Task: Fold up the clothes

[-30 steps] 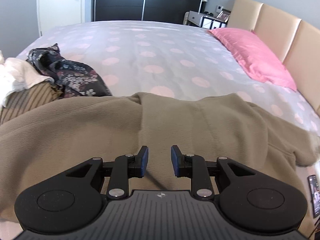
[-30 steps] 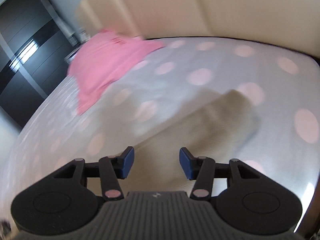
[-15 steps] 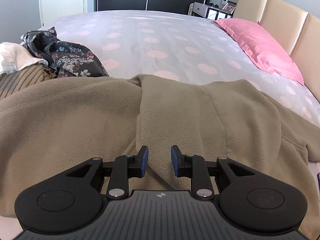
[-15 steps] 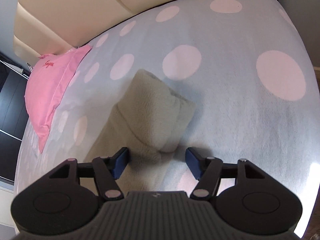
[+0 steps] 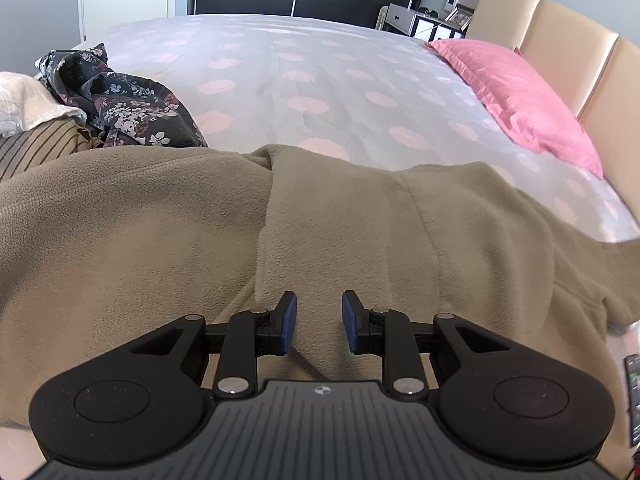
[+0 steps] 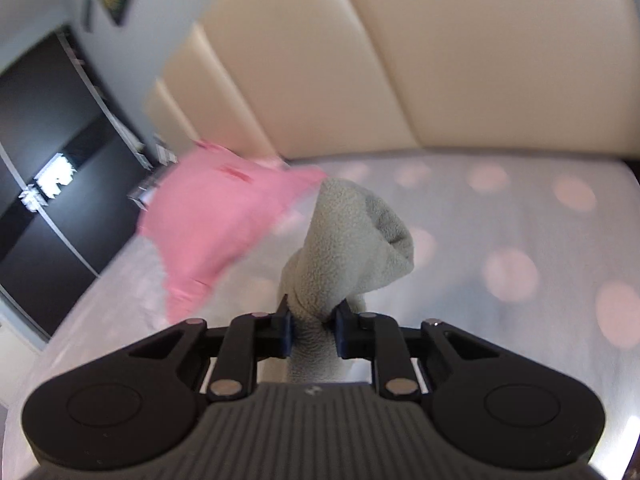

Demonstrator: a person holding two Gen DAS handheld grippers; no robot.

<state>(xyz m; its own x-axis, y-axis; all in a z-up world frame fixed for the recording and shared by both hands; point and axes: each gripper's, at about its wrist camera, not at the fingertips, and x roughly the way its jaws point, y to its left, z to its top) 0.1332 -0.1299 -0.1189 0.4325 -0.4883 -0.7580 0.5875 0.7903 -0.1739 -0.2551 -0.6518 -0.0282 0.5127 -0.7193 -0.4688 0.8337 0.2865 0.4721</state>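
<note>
**Right claw clamping fleece sleeve end; left claw idling over garment body**

Left wrist view. The left gripper (image 5: 319,322) is hovering low over the tan fleece garment (image 5: 160,240), which is lying spread across the near part of the polka-dot bed (image 5: 320,80). Its jaws are standing a narrow gap apart; fleece is showing through that gap, but the blue pads (image 5: 287,322) are not pressing on anything, so nothing is being held. A floral dark garment (image 5: 128,112) and a striped brown one (image 5: 36,146) are sitting at the left, beside the fleece; a pink pillow (image 5: 520,96) is lying by the headboard (image 5: 560,52).

Right wrist view. The right gripper (image 6: 312,326) is pinching a bunched sleeve end (image 6: 352,248) of the same fleece. Its jaws have just been closing, and the cloth is now squeezed between them, with the cuff standing up past the pads, clear of the bedsheet. The background is blurring.

Risks, as judgement. The bite is sitting near the cuff on thick, springy pile, so it could slip out if the sleeve is being pulled against the weight of the body. With the left claw gripping nothing, the body may be dragging along and rucking instead of creasing cleanly. Swinging the sleeve wide could also be brushing the pillow.
</note>
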